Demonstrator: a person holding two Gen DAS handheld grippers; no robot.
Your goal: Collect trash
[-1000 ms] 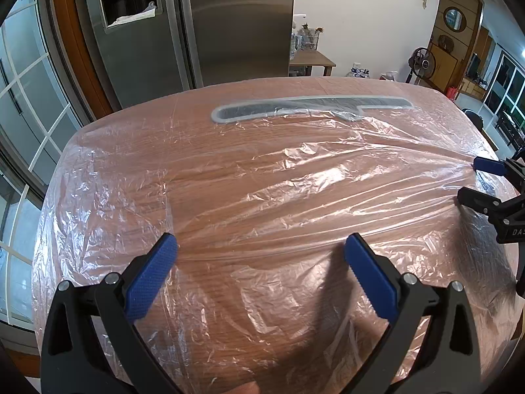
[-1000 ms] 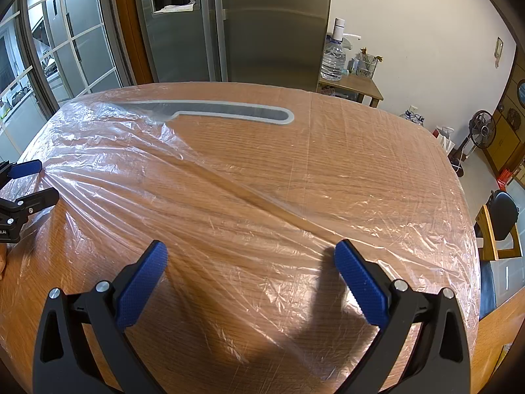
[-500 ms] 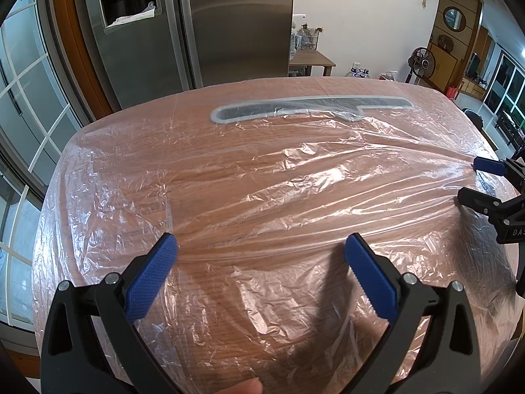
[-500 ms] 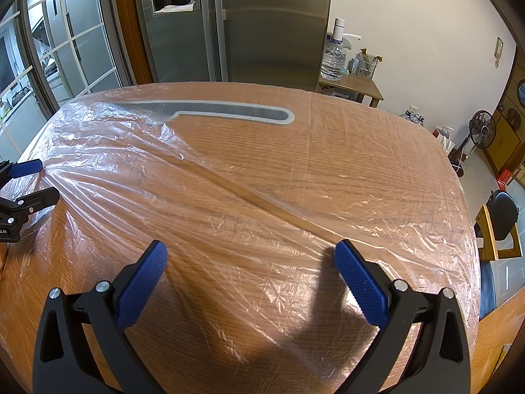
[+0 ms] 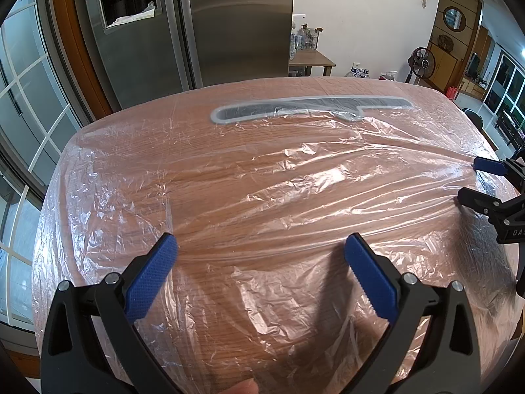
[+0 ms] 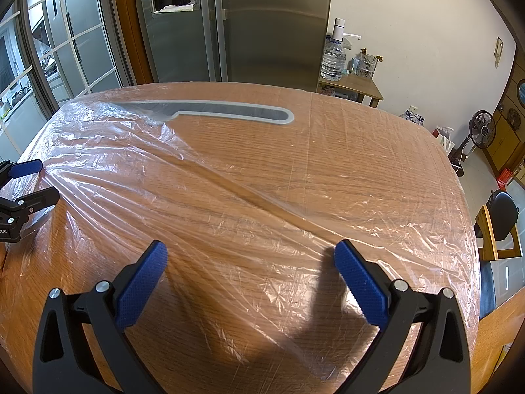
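Nothing moved: plastic film [image 5: 269,197] across table [image 6: 377,138].

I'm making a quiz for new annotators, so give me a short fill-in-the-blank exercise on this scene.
1. The wooden table is covered by a crinkled sheet of clear ____.
2. The left gripper and the right gripper both have their jaws ____.
3. The pads on the fingers are coloured ____.
4. Behind the table stands a stainless steel ____.

Missing words: plastic; open; blue; refrigerator
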